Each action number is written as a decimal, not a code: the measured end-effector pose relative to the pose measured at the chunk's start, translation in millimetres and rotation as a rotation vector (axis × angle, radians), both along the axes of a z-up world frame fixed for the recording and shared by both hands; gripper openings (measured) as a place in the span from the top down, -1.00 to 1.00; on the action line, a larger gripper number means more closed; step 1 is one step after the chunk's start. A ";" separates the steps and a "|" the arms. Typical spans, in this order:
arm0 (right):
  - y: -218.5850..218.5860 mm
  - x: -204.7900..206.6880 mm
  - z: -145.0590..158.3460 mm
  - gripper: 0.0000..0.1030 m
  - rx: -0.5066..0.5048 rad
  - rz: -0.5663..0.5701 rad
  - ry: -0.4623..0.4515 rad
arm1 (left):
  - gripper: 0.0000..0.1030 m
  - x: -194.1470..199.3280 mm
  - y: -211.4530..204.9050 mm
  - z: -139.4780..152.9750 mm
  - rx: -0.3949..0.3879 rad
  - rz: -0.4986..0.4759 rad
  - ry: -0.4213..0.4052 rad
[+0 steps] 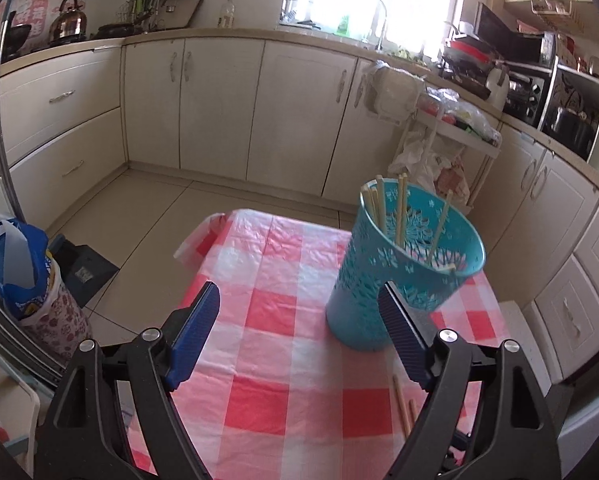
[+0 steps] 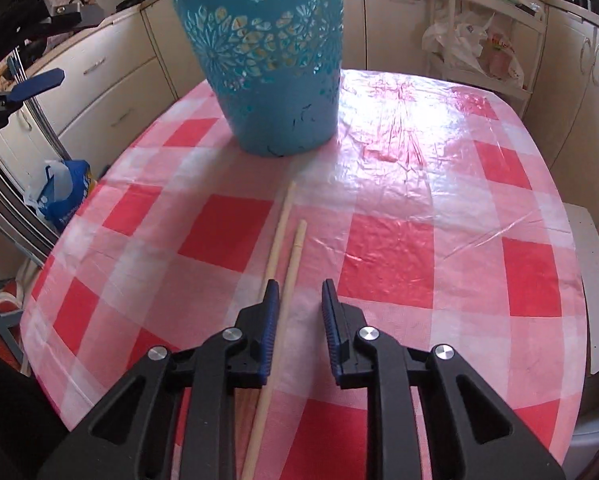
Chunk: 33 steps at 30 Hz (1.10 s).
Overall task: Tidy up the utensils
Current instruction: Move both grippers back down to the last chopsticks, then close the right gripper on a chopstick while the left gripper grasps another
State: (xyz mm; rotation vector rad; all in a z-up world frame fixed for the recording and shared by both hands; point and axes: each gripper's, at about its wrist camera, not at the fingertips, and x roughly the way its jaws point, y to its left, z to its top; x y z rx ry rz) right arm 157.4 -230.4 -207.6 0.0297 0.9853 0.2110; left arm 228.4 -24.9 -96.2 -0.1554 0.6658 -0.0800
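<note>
Step in hand: R gripper (image 2: 299, 292) is lining up on two loose chopsticks (image 2: 277, 248) lying on the checked tablecloth (image 2: 419, 248), just short of the teal basket (image 2: 267, 80). Jaws are standing slightly apart, one stick running between them, nothing gripped. L gripper (image 1: 299, 304) is hovering wide open, empty, w/ the basket just beside its right finger. Next, probably: lower, pinch one stick, carry it to the basket.

Teal basket (image 1: 403, 276) with cut-out flower pattern. Pale wooden chopsticks (image 2: 283, 256) (bare, unpatterned). Red, pink and white checked tablecloth (image 2: 387, 248). Black grippers, blue ribbed pads (image 2: 270, 320). Cream cabinets (image 1: 219, 100). Blue and white bag (image 1: 15, 264).
</note>
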 end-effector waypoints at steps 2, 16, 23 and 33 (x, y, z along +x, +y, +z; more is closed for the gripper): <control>1.3 -4.5 -0.7 0.70 -0.038 0.002 -0.006 | -0.51 -4.8 -17.9 -11.9 0.042 -0.042 0.032; -48.8 -8.4 5.0 0.88 0.011 -0.110 0.005 | -0.50 -4.1 -130.7 -109.8 0.232 -0.291 0.270; -53.6 -4.1 6.3 0.88 0.043 -0.117 0.014 | -0.36 0.0 -132.2 -122.6 0.209 -0.314 0.304; -49.7 -4.7 6.5 0.88 0.040 -0.110 0.015 | 0.84 -5.8 -121.9 -114.5 0.196 -0.388 0.305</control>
